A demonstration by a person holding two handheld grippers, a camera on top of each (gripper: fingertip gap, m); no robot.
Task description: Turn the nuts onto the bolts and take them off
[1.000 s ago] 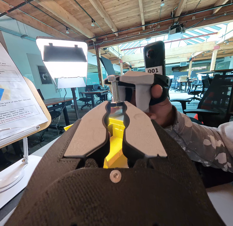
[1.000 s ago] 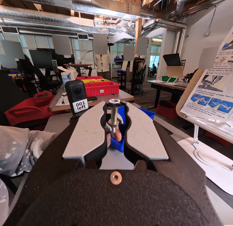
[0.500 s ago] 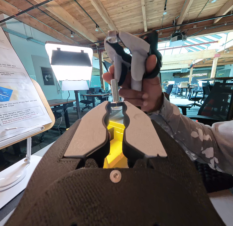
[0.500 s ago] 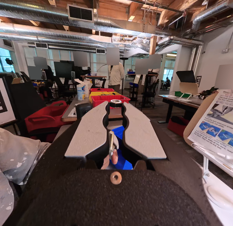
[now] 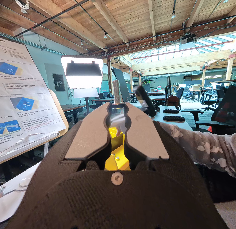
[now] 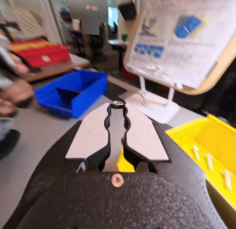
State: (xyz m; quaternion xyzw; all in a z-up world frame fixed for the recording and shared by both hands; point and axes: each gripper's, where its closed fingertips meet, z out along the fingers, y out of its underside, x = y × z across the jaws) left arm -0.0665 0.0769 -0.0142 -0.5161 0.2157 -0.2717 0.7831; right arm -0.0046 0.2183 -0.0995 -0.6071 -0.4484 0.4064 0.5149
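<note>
An open office with a timber ceiling; a grey table [image 6: 42, 130] holds a blue bin [image 6: 76, 89], a yellow bin [image 6: 191, 130] and an instruction sheet [image 5: 23, 95] on a stand. The left gripper [image 5: 117, 105] is clenched on the head of a bolt [image 5: 116, 91], its bare thread upright and clear to one side. The right gripper [image 6: 117, 105] pinches a nut [image 6: 117, 104] at its tips, tilted down toward the bins, probably to drop it in with the loose bolts [image 6: 209, 158] in the yellow bin.
</note>
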